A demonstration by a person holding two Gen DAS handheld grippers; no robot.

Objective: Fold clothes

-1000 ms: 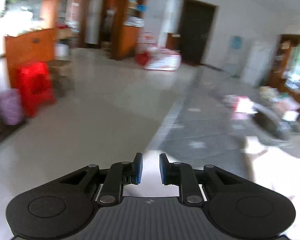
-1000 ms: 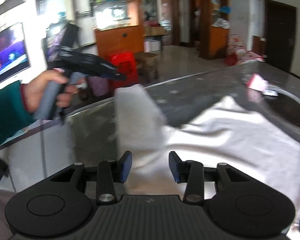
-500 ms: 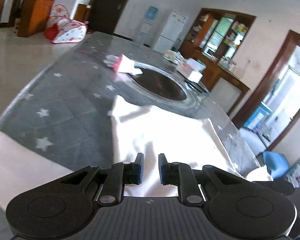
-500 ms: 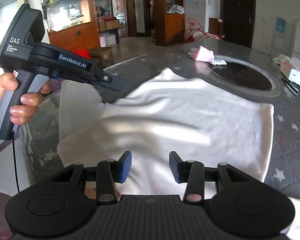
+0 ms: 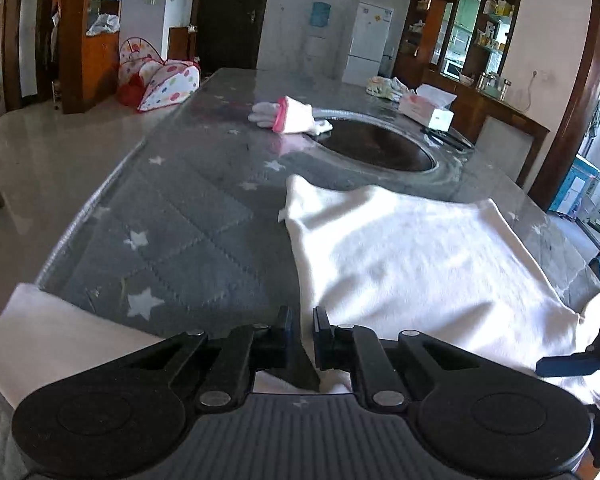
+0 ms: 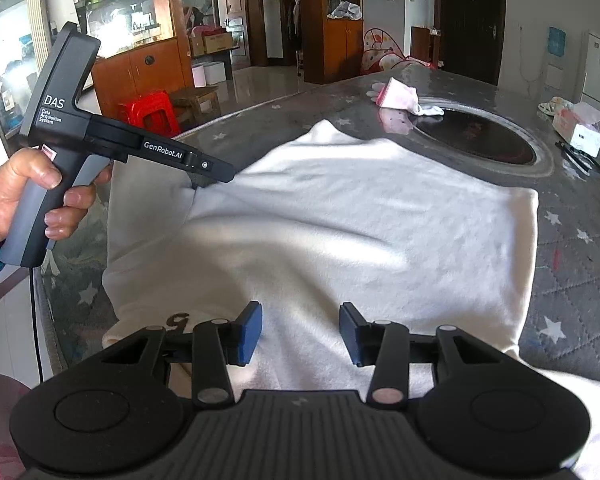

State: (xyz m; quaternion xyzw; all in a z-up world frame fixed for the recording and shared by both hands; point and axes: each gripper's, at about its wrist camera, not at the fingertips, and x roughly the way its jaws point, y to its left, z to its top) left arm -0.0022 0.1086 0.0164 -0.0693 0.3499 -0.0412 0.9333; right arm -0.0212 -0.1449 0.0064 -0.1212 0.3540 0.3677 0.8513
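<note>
**K:** Both wrists swung down off the room since the earlier frame; the white garment (image 6: 340, 216) then filled each view where floor and cabinets had been. Left jaws narrowed over the same stretch.

**M:** Left gripper (image 5: 301, 326) state?

**K:** Pads pressed nearly together. From the right wrist view its tip sat at the garment's sleeve seam (image 6: 192, 188), around 10 o'clock. Whether cloth was actually caught between the pads, I couldn't tell; the fingers hid it. A hand (image 6: 24, 196) held the handle at 9 o'clock.

**M:** Right gripper (image 6: 300, 330)?

**K:** Spread part way, nothing pinched. It hung over the near hem by the printed mark (image 6: 178, 320), cloth visible through the gap.

**M:** Where was the garment?

**K:** Laid mostly flat on the grey star-print table (image 5: 188, 216), body running toward 12 o'clock, one sleeve draped over the table edge at 8 o'clock in the left wrist view. Far end stopped short of the round dark inset (image 5: 376, 148). Pink-and-white cloth (image 5: 290, 118) lay beside that inset, apart from the garment.

**M:** Why that layout?

**K:** My read: spread flat so edges were reachable, one claw per side. Left at the sleeve suggested a sleeve-in fold first; right waited low near the hem to hold or follow.
</note>
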